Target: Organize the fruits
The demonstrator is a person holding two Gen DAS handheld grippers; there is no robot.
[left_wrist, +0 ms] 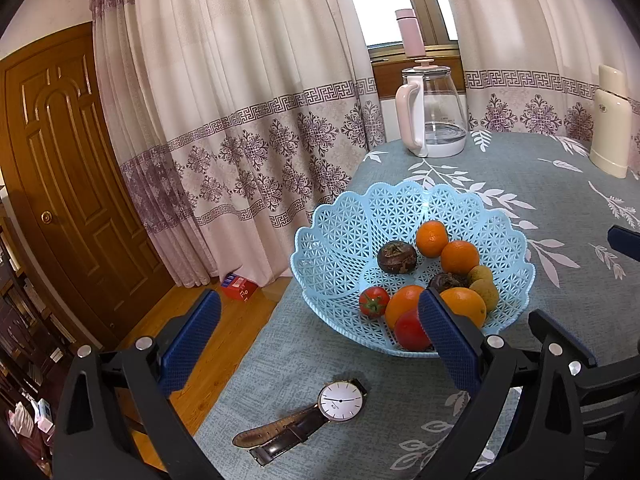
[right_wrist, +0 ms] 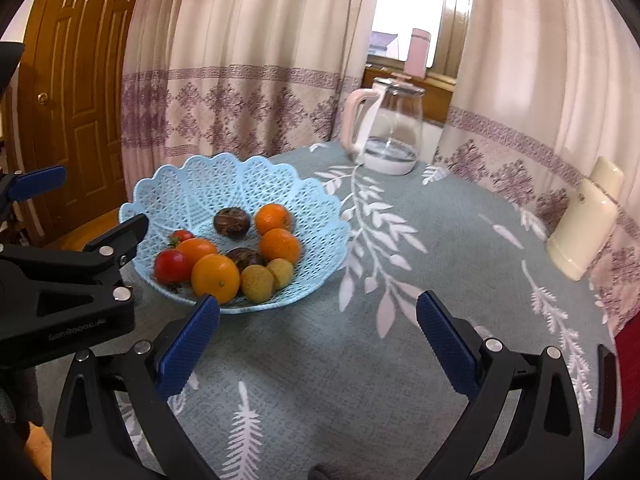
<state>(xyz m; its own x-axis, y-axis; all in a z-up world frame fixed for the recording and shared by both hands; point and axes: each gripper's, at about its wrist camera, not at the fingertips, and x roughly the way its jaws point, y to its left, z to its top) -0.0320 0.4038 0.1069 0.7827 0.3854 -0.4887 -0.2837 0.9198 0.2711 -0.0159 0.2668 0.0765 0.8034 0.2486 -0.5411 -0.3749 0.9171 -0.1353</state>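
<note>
A light blue lattice basket (left_wrist: pixel 340 240) (right_wrist: pixel 200 184) stands on the table near its left edge. In it lie several oranges (left_wrist: pixel 459 257) (right_wrist: pixel 215 278), two tomatoes (left_wrist: pixel 373 301) (right_wrist: pixel 172 266), two dark brown fruits (left_wrist: pixel 397 257) (right_wrist: pixel 231 221) and two small yellowish fruits (left_wrist: pixel 486 294) (right_wrist: pixel 257 283). My left gripper (left_wrist: pixel 319 300) (right_wrist: pixel 100 198) is open and empty, just in front of the basket's near-left rim. My right gripper (right_wrist: pixel 318 304) is open and empty over bare cloth, to the right of the basket's front.
A wristwatch (left_wrist: pixel 340 402) lies on the grey-blue leaf-print cloth (right_wrist: pixel 360 380) in front of the basket. A glass kettle (left_wrist: pixel 434 112) (right_wrist: pixel 394 128) and a cream thermos (left_wrist: pixel 610 120) (right_wrist: pixel 584 228) stand at the back. The table's left edge drops to wooden floor (left_wrist: pixel 192 344).
</note>
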